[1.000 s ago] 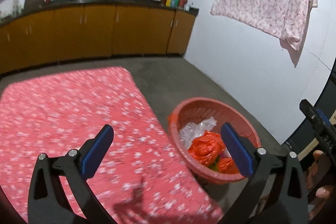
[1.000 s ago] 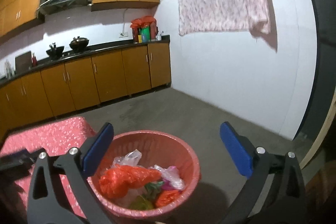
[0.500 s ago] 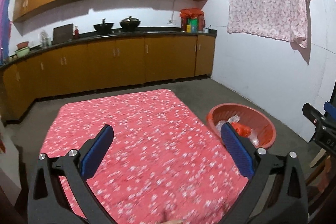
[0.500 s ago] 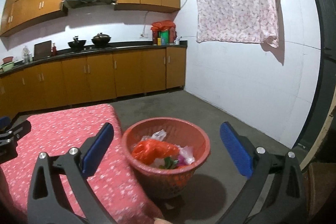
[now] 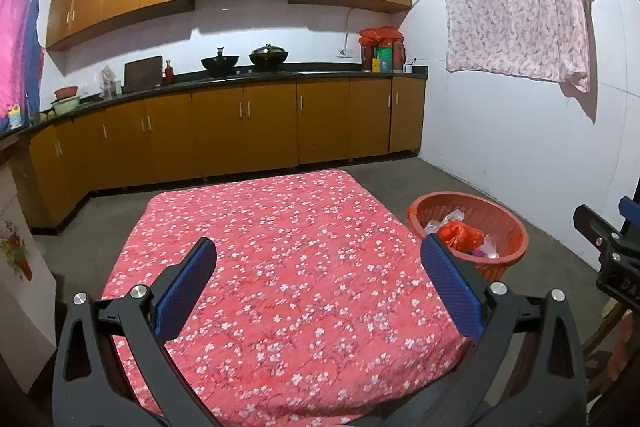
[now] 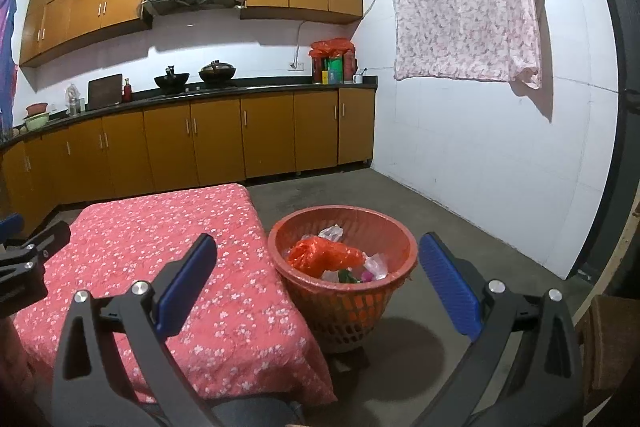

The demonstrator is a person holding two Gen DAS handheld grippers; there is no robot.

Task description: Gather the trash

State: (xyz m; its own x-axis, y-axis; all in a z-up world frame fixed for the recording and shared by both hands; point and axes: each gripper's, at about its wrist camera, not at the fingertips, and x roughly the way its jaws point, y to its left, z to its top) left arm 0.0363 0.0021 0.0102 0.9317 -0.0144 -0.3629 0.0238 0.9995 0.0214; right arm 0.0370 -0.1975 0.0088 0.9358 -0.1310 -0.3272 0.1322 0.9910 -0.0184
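One basket point(image 5: 468, 227) of trash sits right of centre in the left view, beside one red cloth point(image 5: 280, 267); the left claw point(image 5: 318, 287) gapes wide, empty. Right view: one basket point(image 6: 342, 267) at centre holds an orange bag point(image 6: 320, 255); the right claw point(image 6: 316, 285) is wide, empty.

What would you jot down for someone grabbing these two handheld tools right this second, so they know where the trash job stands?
Left tool: open, holding nothing, above the table with the red floral cloth.
Right tool: open, holding nothing, pointed at the orange basket.
The basket stands on the floor at the table's right edge and holds an orange plastic bag and clear wrappers.
Done: trash is in the basket.
Left: no loose trash shows on the cloth; check areas out of view.
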